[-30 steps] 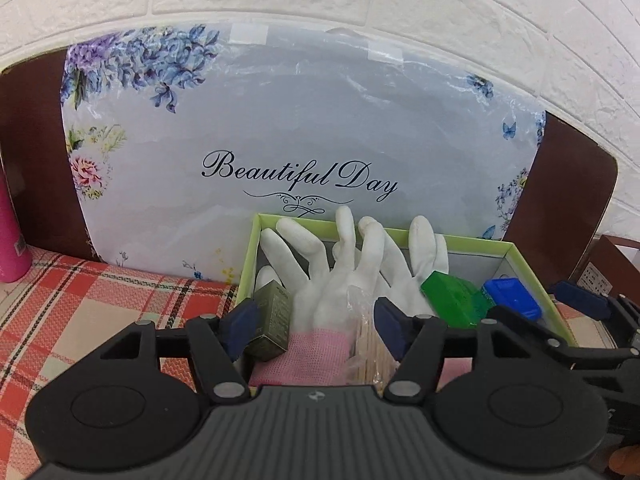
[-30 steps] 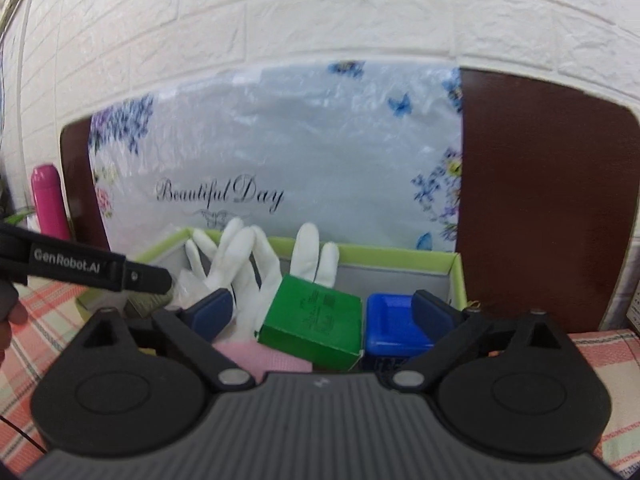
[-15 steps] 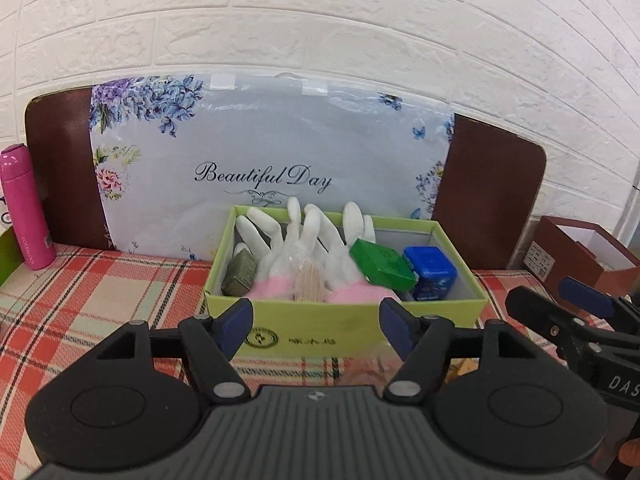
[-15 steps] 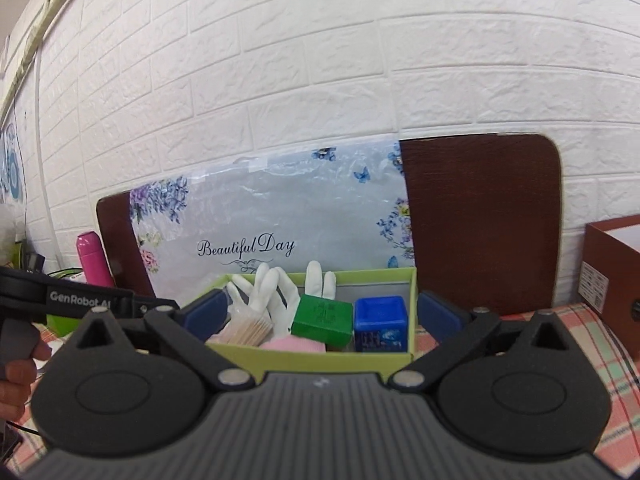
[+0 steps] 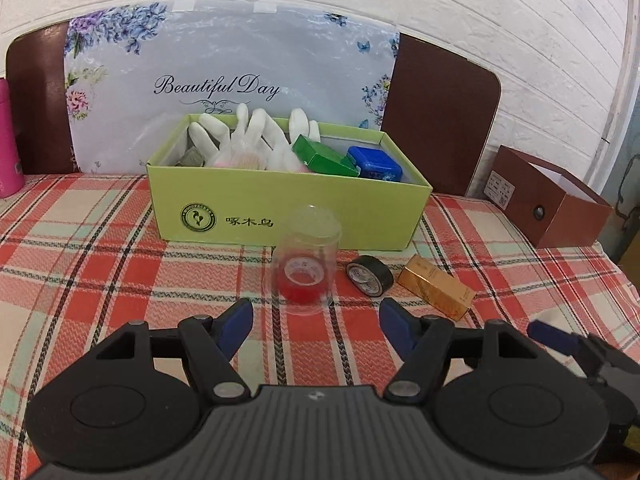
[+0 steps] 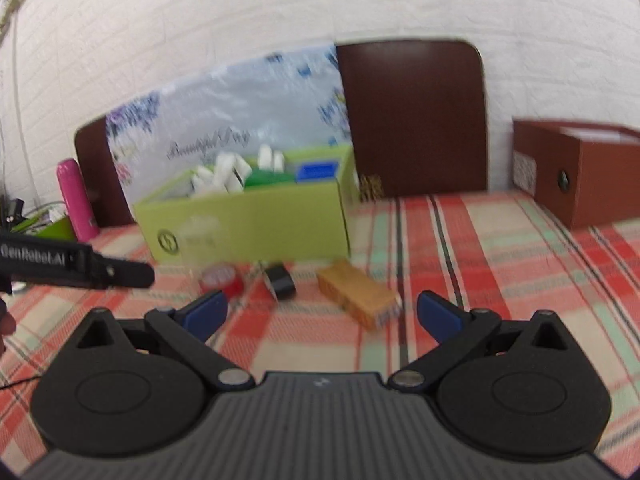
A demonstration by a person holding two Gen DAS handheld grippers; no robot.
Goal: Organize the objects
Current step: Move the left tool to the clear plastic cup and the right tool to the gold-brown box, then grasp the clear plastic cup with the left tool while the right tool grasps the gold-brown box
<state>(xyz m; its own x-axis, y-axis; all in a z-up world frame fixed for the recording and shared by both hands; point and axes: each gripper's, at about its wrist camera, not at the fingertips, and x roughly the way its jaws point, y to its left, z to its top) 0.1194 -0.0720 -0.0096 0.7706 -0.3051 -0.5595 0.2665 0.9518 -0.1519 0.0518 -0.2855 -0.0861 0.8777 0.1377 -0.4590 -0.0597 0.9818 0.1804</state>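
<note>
Broadly, by size, top to bottom:
Wall: white brick wall (image 5: 480,8) fills the upper part of both views.
Tablecloth: red, cream and green plaid tablecloth (image 5: 88,272) covers the lower half of the left wrist view and the middle band of the right wrist view.
Backboard: floral panel (image 5: 224,60) lettered "Beautiful Day" stands against the wall in front of a dark brown board (image 5: 440,120), upper centre of the left view.
Green box: open lime-green box (image 5: 280,216) sits at centre of the left view, just in front of the floral panel; it holds white gloves (image 5: 256,136), a green case (image 5: 320,156) and a blue case (image 5: 374,162).
Brown box: open brown box (image 5: 560,208) at the right edge of the left view, well apart from the green box.
Left gripper: left gripper (image 5: 316,320) at bottom centre of its own view, jaws spread wide with only tablecloth between the blue pads; nothing held.
Right gripper: right gripper (image 6: 320,312) at bottom centre of its blurred view, jaws likewise spread and holding nothing.
Pink bottle: pink bottle (image 5: 8,140) upright at the far left edge.
Clear cup: clear cup (image 5: 306,256) upright on the cloth just in front of the green box, centre frame, beyond the left gripper's pads.
Gold box: gold box (image 5: 436,286) lies flat, right of centre.
Tape roll: black tape roll (image 5: 370,274) on its edge between cup and gold box, near both.
</note>
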